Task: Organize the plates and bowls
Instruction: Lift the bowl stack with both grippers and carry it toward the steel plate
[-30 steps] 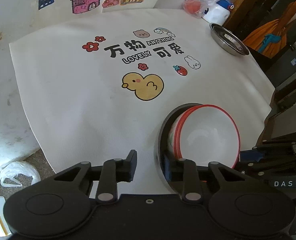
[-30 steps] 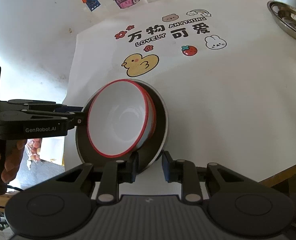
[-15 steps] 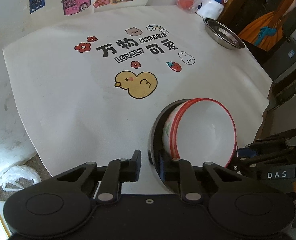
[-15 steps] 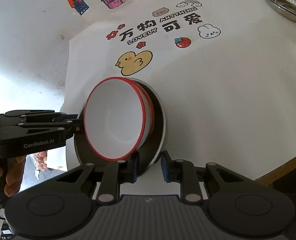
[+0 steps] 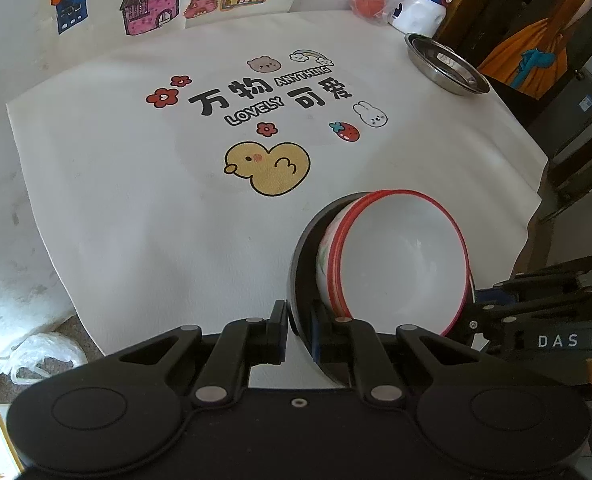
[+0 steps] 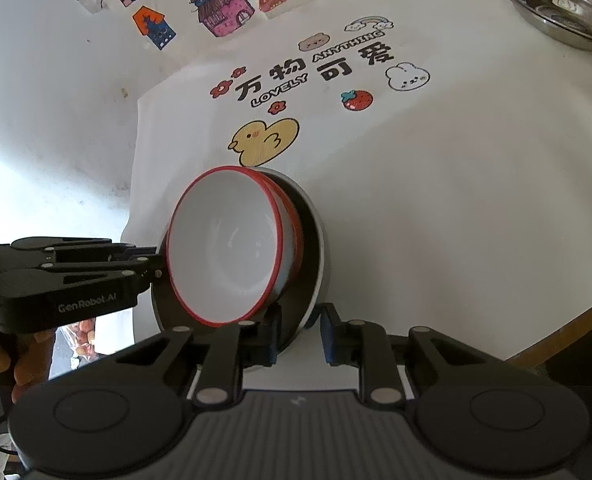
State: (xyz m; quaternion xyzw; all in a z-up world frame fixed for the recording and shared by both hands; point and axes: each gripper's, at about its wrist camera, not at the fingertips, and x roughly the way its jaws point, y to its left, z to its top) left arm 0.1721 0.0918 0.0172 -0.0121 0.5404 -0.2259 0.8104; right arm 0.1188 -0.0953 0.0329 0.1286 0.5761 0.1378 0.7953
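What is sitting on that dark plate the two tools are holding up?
Two stacked white bowls with red rims sit on the dark plate. The top bowl looks empty. The lower bowl's inside is covered.

Each camera sits just behind its own gripper, looking forward and down along the fingers at the table. The left wrist view looks from the near left edge of the white mat (image 5: 136, 184) towards the steel dish (image 5: 446, 64) at far right; the right wrist view looks from the near right edge. Both share the stacked bowls (image 5: 400, 260) (image 6: 228, 248) close in — and the duck print (image 5: 268, 168) (image 6: 264, 140) beyond.
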